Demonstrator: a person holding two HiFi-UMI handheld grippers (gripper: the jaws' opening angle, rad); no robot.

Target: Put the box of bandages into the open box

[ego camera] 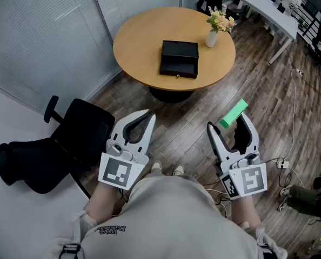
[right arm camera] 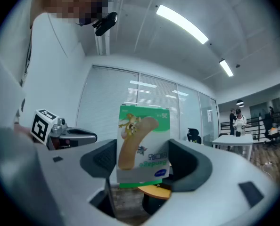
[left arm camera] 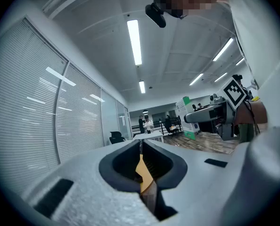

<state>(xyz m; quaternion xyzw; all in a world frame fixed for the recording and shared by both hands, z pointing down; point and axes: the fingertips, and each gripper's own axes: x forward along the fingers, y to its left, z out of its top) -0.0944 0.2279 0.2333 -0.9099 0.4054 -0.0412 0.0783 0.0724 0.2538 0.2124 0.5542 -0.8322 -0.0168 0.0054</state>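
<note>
Clamping the box of bandages (ego camera: 234,114) in the right gripper (ego camera: 228,122)
Holding the left gripper (ego camera: 146,117) closed, empty; facing the open box (ego camera: 179,58) on the round table (ego camera: 140,34)

On the box of bandages (right arm camera: 142,145), a short figure in the top corner, a line of print across the lower front and a blue oval logo are seen, but none can be read with certainty. Black-and-white square markers, without letters, are carried on the left gripper (ego camera: 144,117) and right gripper (ego camera: 229,122). Print on the person's top (ego camera: 111,230) is illegible.
</note>
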